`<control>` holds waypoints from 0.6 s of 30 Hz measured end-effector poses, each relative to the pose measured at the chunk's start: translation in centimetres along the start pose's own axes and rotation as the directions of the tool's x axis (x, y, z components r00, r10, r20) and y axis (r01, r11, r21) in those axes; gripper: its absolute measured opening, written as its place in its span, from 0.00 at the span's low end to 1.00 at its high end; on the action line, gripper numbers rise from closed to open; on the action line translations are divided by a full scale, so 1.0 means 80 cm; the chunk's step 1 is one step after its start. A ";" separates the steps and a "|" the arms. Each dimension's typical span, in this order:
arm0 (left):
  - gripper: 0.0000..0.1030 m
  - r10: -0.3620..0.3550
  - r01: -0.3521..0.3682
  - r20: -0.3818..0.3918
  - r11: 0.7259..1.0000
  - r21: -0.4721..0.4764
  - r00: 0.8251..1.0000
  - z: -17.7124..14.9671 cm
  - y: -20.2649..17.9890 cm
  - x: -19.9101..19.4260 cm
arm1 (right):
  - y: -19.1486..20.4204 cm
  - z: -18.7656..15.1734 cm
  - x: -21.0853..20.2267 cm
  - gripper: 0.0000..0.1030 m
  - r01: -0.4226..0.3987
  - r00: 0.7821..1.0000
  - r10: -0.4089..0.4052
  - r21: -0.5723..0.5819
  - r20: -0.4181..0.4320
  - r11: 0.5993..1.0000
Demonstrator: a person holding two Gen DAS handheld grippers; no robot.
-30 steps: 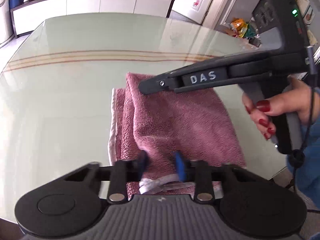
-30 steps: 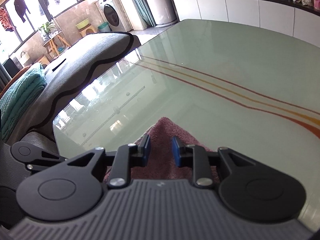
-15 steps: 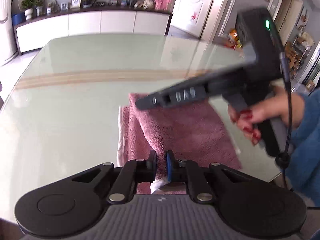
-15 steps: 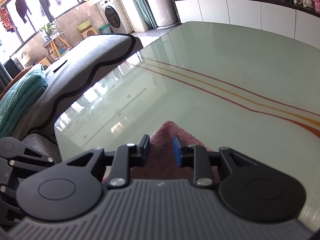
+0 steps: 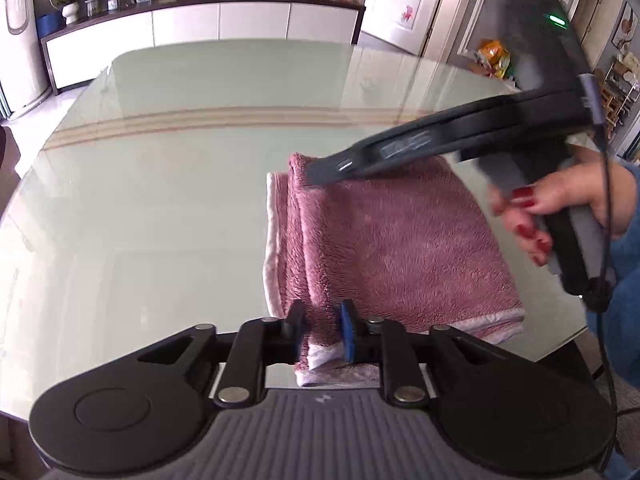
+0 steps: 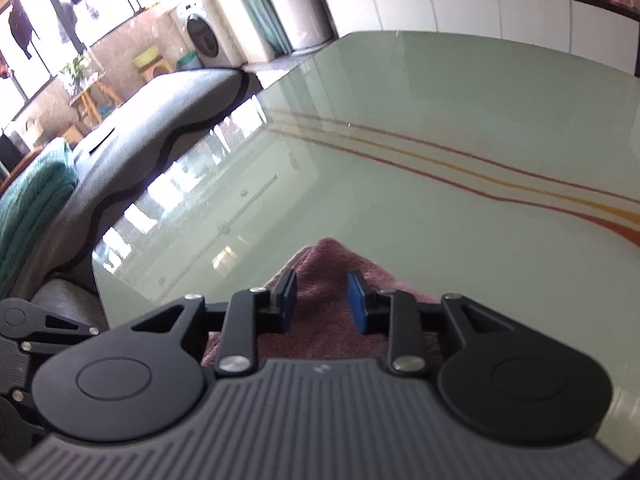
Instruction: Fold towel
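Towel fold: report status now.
Left gripper jaws opening, towel edge between them. Right gripper jaws opening over far corner. Towel folded on glass table. Nothing obstructing.

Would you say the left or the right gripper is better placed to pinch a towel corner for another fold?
Probably left: the left gripper, jaws opening, straddles the pink towel's white-hemmed near corner, while the right gripper, also opening, hovers over the far corner.

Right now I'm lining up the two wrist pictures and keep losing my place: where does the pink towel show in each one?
Left wrist view: the pink towel lies folded right of centre on the glass table, its near white-trimmed edge between the left gripper pads.
Right wrist view: only a towel corner shows, bottom centre, between the right gripper pads.
Shared landmark: the table's red and orange stripes.
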State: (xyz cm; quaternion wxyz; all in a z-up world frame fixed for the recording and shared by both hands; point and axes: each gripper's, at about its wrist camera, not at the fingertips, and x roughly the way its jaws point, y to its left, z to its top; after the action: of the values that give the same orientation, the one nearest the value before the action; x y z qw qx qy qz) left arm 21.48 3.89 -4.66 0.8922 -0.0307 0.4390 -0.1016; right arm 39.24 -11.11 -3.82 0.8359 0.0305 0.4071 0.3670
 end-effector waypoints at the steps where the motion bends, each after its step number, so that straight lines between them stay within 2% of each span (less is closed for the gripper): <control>1: 0.26 -0.001 0.001 0.013 1.000 0.001 1.000 0.002 0.002 -0.007 | -0.009 0.000 -0.020 0.41 0.012 1.000 -0.013 0.018 0.028 1.000; 4: 0.27 -0.026 0.025 0.042 1.000 0.014 0.999 0.015 0.001 -0.019 | -0.037 -0.015 -0.064 0.41 0.070 0.996 -0.072 0.049 0.048 0.996; 7: 0.38 -0.051 0.048 0.057 0.998 0.052 0.997 0.032 -0.014 -0.007 | -0.051 -0.038 -0.075 0.41 0.090 0.996 -0.091 0.053 0.016 0.994; 13: 0.40 -0.094 0.090 0.021 0.987 0.135 0.995 0.052 -0.053 0.046 | -0.041 -0.060 -0.065 0.41 0.071 0.996 -0.073 0.035 0.042 0.997; 18: 0.40 -0.051 0.055 -0.033 0.990 0.130 0.998 0.048 -0.050 0.079 | -0.049 -0.056 -0.031 0.41 0.111 0.993 -0.110 0.025 -0.034 0.994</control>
State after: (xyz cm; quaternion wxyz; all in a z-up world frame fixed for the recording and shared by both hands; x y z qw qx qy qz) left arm 27.62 -1.45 -6.64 0.8828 0.0177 0.4435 -0.1541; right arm 37.43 -16.66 -6.55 0.8476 0.0131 0.4267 0.3153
